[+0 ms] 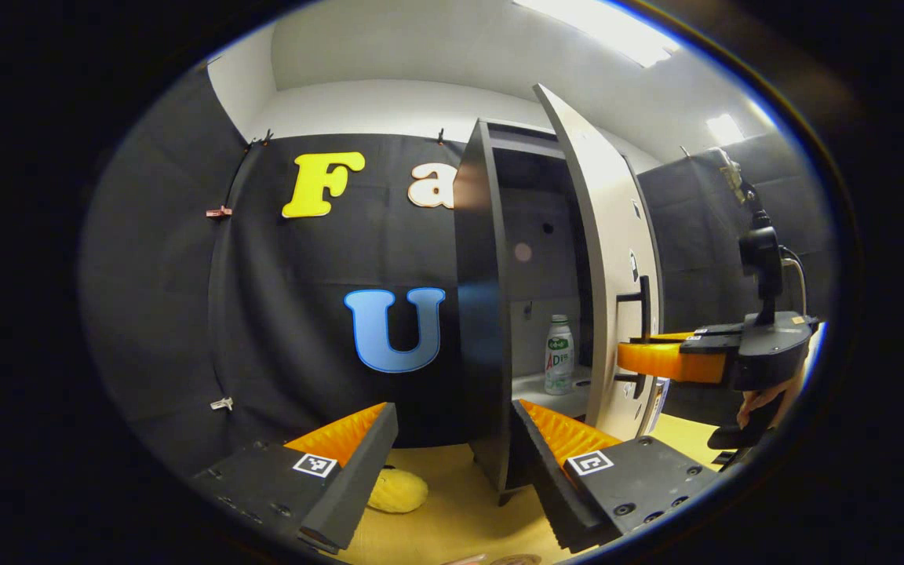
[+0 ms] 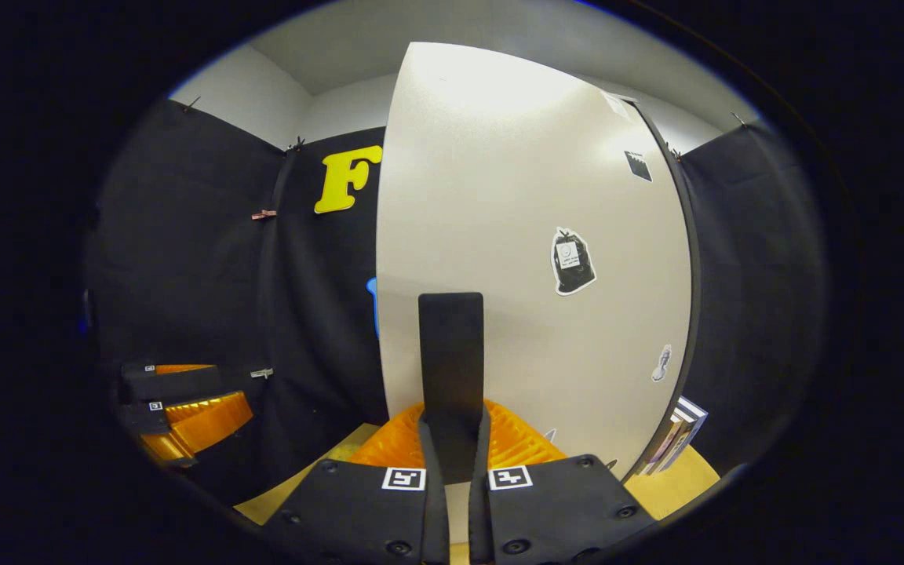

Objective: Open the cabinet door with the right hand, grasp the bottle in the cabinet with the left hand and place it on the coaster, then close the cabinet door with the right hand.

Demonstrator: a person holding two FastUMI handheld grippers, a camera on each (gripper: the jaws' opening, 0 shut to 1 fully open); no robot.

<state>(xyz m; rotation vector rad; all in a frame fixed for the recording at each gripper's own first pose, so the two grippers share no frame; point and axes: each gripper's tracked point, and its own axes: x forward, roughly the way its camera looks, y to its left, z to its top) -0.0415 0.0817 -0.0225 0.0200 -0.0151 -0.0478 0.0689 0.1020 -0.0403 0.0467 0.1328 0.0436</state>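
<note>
1. In the right gripper view, my right gripper [image 2: 453, 439] is closed on the black door handle [image 2: 451, 369]; both orange fingers press its sides, and the handle stands upright between them.
2. Just behind the handle is the pale cabinet door [image 2: 530, 235], swung well open; stickers dot its face, and some books [image 2: 676, 439] stand past its lower right edge.
3. In the left gripper view, my left gripper [image 1: 452, 439] is wide open and holds nothing; it hovers over the yellow table [image 1: 452, 510].
4. A yellow knobbly object [image 1: 397, 490] lies on the table just past my left finger.
5. Farther on stands the dark cabinet [image 1: 479, 314], its inside open to view; the bottle [image 1: 559, 355] stands upright on the shelf, well apart from my fingers.
6. At the right of that view, my right gripper [image 1: 668, 359] is at the door handle; a hand [image 1: 766, 400] holds it.
</note>
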